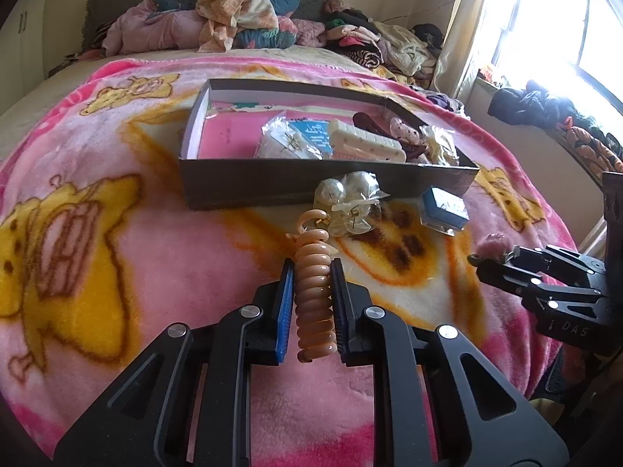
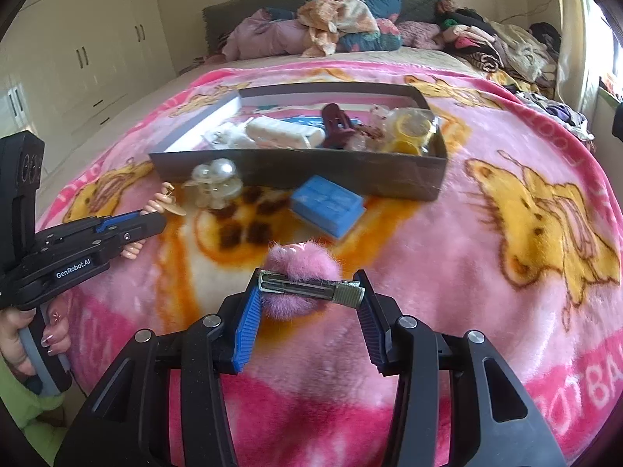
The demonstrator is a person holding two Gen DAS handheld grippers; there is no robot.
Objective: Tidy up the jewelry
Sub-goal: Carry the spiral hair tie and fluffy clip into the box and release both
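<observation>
Left gripper (image 1: pixel 311 272) clamping spiral hair tie (image 1: pixel 313 295), right gripper (image 2: pixel 309 292) — pink fluffy clip (image 2: pixel 301 268)

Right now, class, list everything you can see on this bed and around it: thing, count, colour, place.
shoe box: one, dark, mid-bed on the blanket, open, holding hair accessories and packets
blanket: one, pink with yellow cartoons, covering the bed
pearl packet: one, clear with white beads, in front of the box
blue case: one, blue, in front of the box
clothes pile: one, mixed colours, at the headboard
spiral hair tie: one, peach, in the left hand-held gripper
fluffy hair clip: one, pink with metal bar, in the right hand-held gripper
</observation>
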